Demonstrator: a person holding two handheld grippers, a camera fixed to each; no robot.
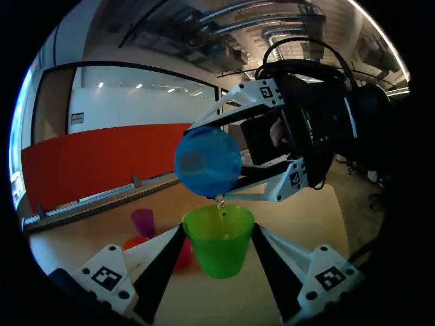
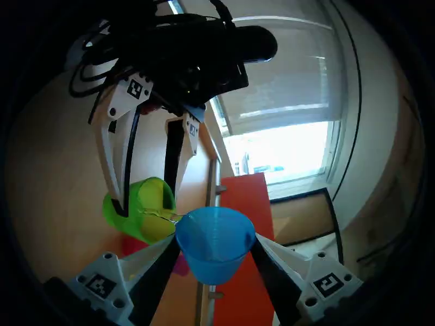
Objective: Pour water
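Water runs from cup to cup above a pale wooden table (image 1: 310,217). In the left gripper view, the left gripper (image 1: 218,239) holds a green cup (image 1: 217,252) upright, both fingers pressed against its sides just below the rim. Above it, the right gripper (image 1: 209,163) clamps a blue cup (image 1: 208,161) between its two fingers and tips it steeply, base turned toward the camera. The blue cup's lower edge hangs just over the green cup's open mouth, apart from it, and a thin stream of water (image 1: 220,205) falls across the gap into the green cup. A hand (image 1: 277,133) shows behind the right gripper's dark body.

Left of the green cup, three small cups crowd the near table: a purple cup (image 1: 143,221) farther back, an orange cup (image 1: 135,242) beside the left finger and a pink cup (image 1: 184,255) partly hidden behind the green one. To the right, the tabletop lies bare and open out to its far edge. A rail runs along the table's far left edge, with a red wall panel (image 1: 98,157) behind it.

In the right gripper view, the blue cup (image 2: 215,250) sits between the near fingers, its mouth toward the camera, while the green cup (image 2: 142,217) lies just beyond it on the left. A bright window (image 2: 283,146) is at the right.
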